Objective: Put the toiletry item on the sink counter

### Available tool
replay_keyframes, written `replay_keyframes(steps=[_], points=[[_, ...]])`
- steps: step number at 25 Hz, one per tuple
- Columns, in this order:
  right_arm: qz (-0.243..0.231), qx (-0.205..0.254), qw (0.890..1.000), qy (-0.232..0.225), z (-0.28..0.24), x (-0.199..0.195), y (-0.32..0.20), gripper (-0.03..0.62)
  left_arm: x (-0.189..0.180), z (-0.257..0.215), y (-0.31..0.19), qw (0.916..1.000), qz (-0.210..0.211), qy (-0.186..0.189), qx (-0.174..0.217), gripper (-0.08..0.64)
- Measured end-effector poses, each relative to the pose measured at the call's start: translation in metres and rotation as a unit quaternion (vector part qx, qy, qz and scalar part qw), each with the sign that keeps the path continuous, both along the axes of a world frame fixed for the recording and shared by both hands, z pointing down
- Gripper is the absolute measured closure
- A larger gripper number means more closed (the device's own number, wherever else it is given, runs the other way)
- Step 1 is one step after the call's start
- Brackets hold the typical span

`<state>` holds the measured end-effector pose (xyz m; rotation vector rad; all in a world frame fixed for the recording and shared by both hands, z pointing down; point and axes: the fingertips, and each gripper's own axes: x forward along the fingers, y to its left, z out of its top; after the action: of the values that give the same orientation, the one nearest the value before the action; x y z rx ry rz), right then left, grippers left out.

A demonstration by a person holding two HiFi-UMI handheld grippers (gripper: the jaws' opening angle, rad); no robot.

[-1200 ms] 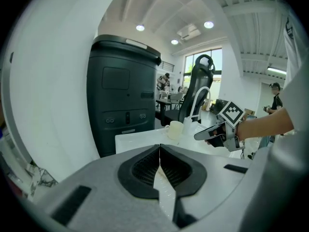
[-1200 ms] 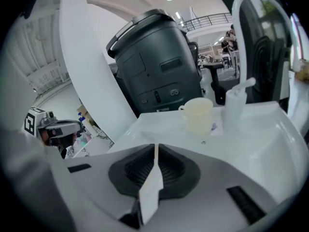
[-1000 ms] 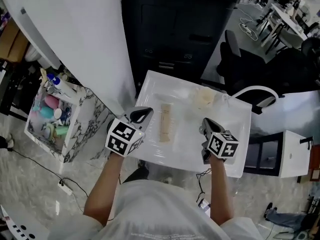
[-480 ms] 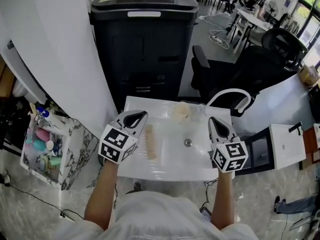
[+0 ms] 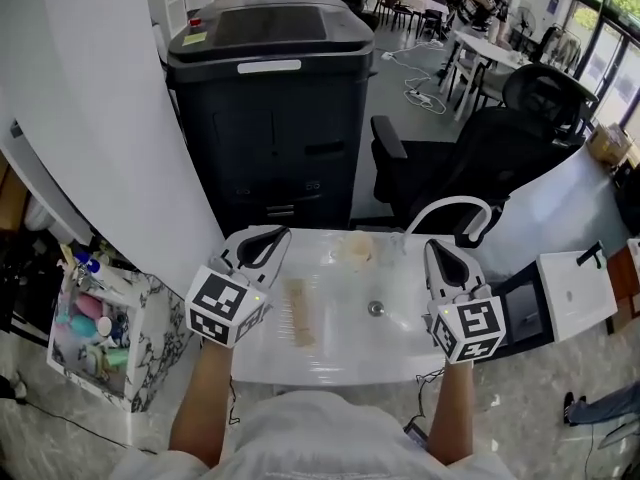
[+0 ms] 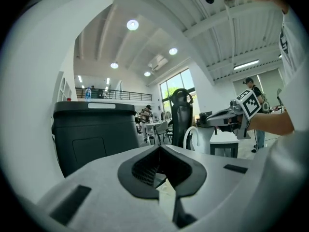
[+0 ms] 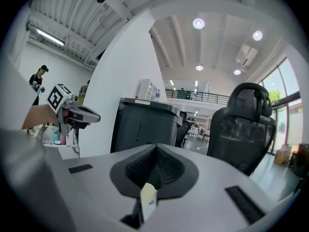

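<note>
The left gripper (image 5: 272, 238) and right gripper (image 5: 437, 250) are hovering, jaws pressed together and empty, over the white sink counter (image 5: 340, 353), while pastel toiletry bottles (image 5: 85, 313) are crowding a marbled box (image 5: 150, 348) at left, so any grab is probably risking toppled neighbours.

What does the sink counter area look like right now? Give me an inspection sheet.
Surface: white sink counter, with a drain and a white arched faucet.
Job's things: tan oblong toiletry item lying flat on the counter.
Clutter: cream round object by the back edge; marble-patterned box of toiletries at left.
Grippers: left gripper and right gripper over the counter, jaws shut, empty.
Cables: white cable on the far floor.
Surroundings: tall black cabinet, black office chair.
</note>
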<state>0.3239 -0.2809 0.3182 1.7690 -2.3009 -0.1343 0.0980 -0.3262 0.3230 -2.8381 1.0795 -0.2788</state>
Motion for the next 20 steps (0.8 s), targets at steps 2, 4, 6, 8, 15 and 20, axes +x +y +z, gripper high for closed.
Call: replay_keyframes(steps=[2, 4, 6, 8, 15, 20], points=[[-0.002, 0.005, 1.0, 0.002, -0.005, -0.002, -0.001, 0.595, -0.001, -0.007, -0.002, 0.9999, -0.005, 0.0, 0.009, 0.549], [-0.005, 0.008, 1.0, 0.002, -0.009, -0.004, -0.002, 0.595, -0.002, -0.012, -0.003, 0.9999, -0.004, 0.002, 0.014, 0.549], [-0.006, 0.009, 1.0, 0.005, -0.011, -0.006, -0.004, 0.595, -0.002, -0.017, -0.003, 0.9998, -0.003, 0.003, 0.019, 0.549], [-0.008, 0.011, 1.0, 0.009, -0.013, -0.008, -0.006, 0.595, -0.003, -0.022, -0.003, 0.9997, -0.004, 0.004, 0.023, 0.549], [-0.011, 0.011, 1.0, 0.009, -0.012, -0.008, -0.01, 0.595, -0.003, -0.023, -0.003, 0.9995, -0.007, 0.001, 0.03, 0.549], [-0.014, 0.006, 1.0, 0.009, -0.006, -0.009, -0.013, 0.595, -0.006, -0.017, -0.005, 0.9997, -0.01, 0.0, 0.023, 0.549]])
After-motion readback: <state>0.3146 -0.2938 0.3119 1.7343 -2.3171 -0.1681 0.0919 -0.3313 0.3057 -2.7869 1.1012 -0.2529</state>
